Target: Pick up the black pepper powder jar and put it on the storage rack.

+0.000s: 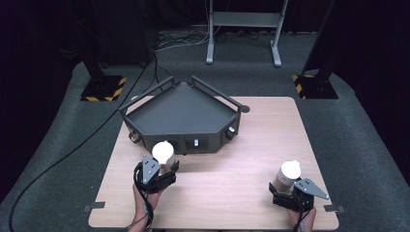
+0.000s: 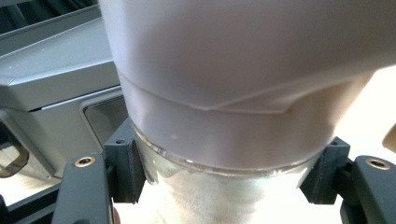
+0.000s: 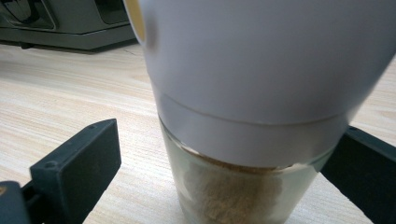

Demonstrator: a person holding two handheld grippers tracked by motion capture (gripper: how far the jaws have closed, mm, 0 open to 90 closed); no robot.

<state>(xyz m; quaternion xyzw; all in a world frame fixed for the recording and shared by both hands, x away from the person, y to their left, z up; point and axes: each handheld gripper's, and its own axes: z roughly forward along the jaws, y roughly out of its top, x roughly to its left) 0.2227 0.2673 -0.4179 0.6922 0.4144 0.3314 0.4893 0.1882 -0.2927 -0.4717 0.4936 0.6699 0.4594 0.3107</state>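
On the wooden counter (image 1: 227, 188) in front of me I work with two white-capped glass jars. Near the left front part of the counter, my left gripper (image 1: 162, 170) is clamped on the left jar (image 1: 163, 153); in the left gripper view its black pads (image 2: 125, 164) press against the clear glass on both sides, just under the white cap (image 2: 243, 70). This jar sits just in front of the dark grey tray (image 1: 181, 112), close to its front wall, and that grey wall shows right behind the jar in the left gripper view. I cannot tell from the pictures whether the jar's base touches the counter.

Over at the right front corner, my right gripper (image 1: 290, 191) reaches around the right jar (image 1: 288, 175), which holds a brown powder behind its glass (image 3: 233, 196). In the right gripper view the left pad (image 3: 88, 163) stands clearly apart from the glass, with bare wood showing in the gap, while the other pad lies close beside the jar's far side; the jaws are released, not pinching it. This jar stands upright on the counter, well apart from the tray and from the left jar.

The tray is a wide, angular piece with raised rails, resting at the back middle of the counter.
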